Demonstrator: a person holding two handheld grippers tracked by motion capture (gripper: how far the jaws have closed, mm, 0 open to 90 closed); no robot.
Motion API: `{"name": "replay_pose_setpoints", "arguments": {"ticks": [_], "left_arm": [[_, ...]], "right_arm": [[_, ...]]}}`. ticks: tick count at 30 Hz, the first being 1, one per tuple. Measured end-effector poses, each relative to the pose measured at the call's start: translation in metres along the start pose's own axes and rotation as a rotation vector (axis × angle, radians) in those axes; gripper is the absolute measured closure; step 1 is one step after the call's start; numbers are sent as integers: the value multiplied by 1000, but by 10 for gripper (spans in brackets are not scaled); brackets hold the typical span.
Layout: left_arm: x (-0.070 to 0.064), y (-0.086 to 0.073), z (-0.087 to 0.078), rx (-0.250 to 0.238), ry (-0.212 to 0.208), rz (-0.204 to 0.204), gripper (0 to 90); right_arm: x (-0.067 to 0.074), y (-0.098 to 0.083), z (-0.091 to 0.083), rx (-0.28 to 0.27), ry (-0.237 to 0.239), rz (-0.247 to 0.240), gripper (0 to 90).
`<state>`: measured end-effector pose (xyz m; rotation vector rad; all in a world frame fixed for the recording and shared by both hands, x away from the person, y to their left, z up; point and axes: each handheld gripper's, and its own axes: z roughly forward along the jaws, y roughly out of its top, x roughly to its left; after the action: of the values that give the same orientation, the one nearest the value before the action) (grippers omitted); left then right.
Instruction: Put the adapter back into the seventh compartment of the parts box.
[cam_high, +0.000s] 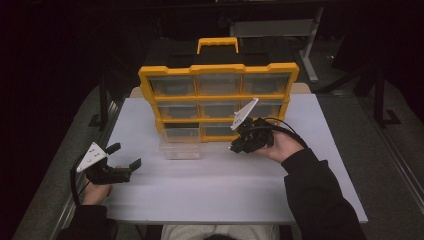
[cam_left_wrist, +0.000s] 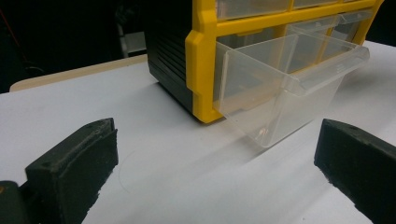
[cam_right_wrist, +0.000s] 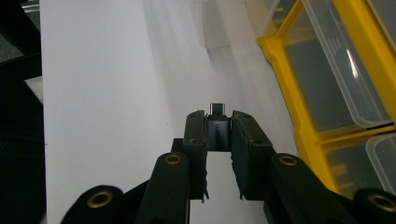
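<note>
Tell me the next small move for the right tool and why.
Probably carry the right tool left toward the pulled-out clear drawer and stop above it. Its jaws are shut on a small dark adapter, the bottom-left drawer of the yellow organizer stands open, and the left tool waits open, off to the side.

Yellow organizer blocks the far tabletop. Its pulled-out clear drawer juts nearward. Near half open.
</note>
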<state>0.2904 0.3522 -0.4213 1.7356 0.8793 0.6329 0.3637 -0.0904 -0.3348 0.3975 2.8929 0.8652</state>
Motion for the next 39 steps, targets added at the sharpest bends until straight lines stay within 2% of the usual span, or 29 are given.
{"name": "replay_pose_setpoints", "arguments": {"ticks": [7, 39], "left_arm": [[0, 0, 0, -2, 2, -3, 0], [0, 0, -1, -6, -1, -8, 0]], "right_arm": [[-1, 9, -2, -3, -5, -24, 748], [-6, 48, -13, -9, -9, -71, 748]]}}
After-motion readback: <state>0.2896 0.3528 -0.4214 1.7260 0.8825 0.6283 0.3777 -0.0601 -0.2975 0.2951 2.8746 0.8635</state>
